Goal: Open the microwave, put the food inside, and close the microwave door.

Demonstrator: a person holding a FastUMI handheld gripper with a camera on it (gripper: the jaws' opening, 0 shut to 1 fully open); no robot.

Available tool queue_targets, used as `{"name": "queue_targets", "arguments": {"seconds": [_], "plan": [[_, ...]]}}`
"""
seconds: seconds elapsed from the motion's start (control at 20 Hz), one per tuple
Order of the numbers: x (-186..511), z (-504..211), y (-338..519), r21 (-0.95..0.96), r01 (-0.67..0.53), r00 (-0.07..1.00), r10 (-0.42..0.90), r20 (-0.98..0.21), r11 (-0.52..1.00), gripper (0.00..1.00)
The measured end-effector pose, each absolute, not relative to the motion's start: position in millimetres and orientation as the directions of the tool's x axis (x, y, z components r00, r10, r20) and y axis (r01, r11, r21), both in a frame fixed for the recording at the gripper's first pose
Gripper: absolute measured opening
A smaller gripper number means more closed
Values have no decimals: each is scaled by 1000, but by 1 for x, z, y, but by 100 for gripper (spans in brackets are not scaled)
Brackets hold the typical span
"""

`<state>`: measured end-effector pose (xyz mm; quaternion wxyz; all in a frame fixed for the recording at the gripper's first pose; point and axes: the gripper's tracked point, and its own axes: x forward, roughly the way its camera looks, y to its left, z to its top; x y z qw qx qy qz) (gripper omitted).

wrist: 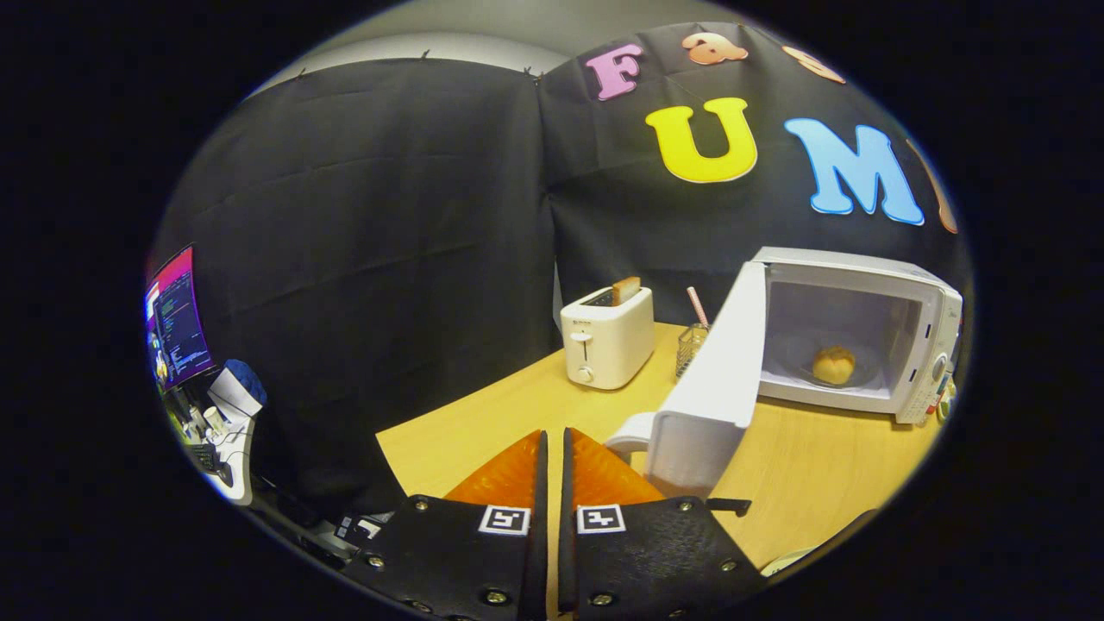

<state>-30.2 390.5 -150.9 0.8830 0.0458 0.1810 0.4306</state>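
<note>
Claw (553, 444) nearly closed, empty; round bun (833, 365) inside boxy open microwave (927, 323).

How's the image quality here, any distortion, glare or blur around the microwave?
Gripper view: strong fisheye bending, so the table edge curves; the microwave interior is evenly lit with the food sharp, no glare; the open door looks stretched; the gripper, jaws nearly together holding nothing, is in focus.
</note>
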Motion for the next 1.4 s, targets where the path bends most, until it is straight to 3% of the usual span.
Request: {"name": "queue_targets", "arguments": {"seconds": [0.1,0.4,1.4], "plan": [[-30,-152,383,240,-735,574,770,-278,634,1],[-25,-166,329,217,-687,622,716,-318,693,1],[103,-187,147,193,-326,840,377,-390,925,1]]}}
